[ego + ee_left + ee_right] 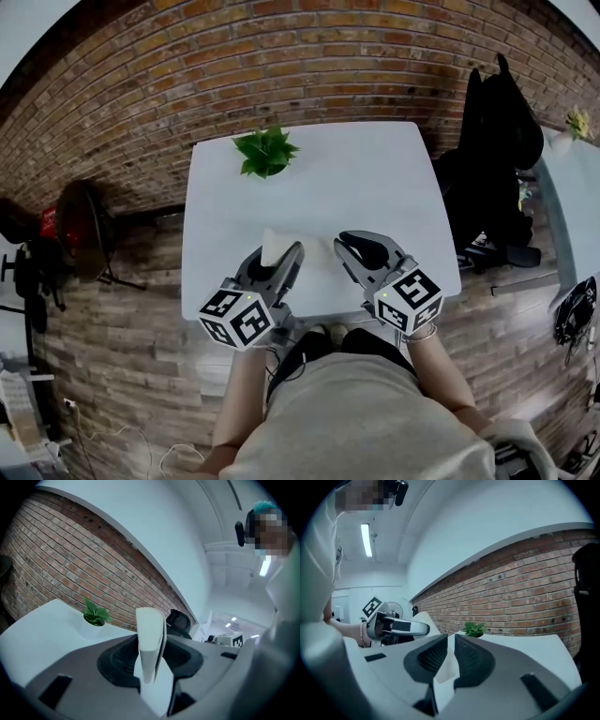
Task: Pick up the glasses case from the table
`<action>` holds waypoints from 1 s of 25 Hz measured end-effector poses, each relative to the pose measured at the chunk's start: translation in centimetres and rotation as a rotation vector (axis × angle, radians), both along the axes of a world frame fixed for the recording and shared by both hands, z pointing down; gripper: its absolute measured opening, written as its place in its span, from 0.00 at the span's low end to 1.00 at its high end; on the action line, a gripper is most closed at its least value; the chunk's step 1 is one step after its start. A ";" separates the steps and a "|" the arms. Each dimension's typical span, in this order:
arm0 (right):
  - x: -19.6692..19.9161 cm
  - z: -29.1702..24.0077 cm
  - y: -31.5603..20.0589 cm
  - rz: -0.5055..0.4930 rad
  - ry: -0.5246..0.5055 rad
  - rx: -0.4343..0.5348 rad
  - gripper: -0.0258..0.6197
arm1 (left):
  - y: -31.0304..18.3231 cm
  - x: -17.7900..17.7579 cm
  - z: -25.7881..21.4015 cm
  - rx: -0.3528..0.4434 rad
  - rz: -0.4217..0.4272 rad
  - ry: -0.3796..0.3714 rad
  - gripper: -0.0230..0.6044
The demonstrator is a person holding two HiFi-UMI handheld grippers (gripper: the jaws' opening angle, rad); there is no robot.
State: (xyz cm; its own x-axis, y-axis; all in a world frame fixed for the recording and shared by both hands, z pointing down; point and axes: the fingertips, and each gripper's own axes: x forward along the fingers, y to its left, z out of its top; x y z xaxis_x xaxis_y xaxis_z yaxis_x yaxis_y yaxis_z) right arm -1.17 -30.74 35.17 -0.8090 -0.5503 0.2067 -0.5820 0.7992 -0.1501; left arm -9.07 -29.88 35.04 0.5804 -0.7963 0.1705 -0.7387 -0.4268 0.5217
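A: Note, grip. The left claw (282, 259) is clenched on the glasses case (151, 637), pads on its two broad faces. The right claw (450, 645) is drawn nearly together with nothing between its jaws. It sits beside the left one, apart from the case.

B: Where is the case?

A: Over the near edge of the table (375, 187), well short of the plant (265, 152). It looks clear of the tabletop, but white on white makes that a judgement.

B: Handling?

A: A hard white shell, probably light and stiff. The smooth faces could slide in the pads if the claw tilts. Squeezing across the thin dimension, as now, seems right, and a hold near the middle should keep it from swinging.

B: Orientation?

A: It stands on edge, thin side toward the left gripper view's camera. Its long axis seems to run out ahead of the claw, towards the brick wall (309, 66). I can't tell which end holds the hinge or the opening.
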 end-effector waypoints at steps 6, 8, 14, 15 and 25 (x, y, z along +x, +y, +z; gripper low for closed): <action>0.1 -0.8 -0.7 0.030 -0.057 0.004 0.04 | 0.0 0.3 -0.9 0.044 -0.005 -0.005 0.28; 0.0 -1.1 -0.7 0.026 -0.072 0.008 0.04 | 0.0 0.6 -0.8 0.049 0.006 -0.009 0.28; 0.4 -2.4 -0.7 0.060 -0.166 -0.003 0.04 | 0.3 1.1 -0.4 0.041 0.015 -0.013 0.28; 0.5 -2.5 -0.8 0.073 -0.173 -0.008 0.04 | 0.3 1.1 -0.3 0.038 0.012 -0.015 0.28; -0.1 -0.8 0.4 0.059 -0.066 -0.024 0.04 | 0.8 1.4 0.2 0.021 0.004 -0.014 0.28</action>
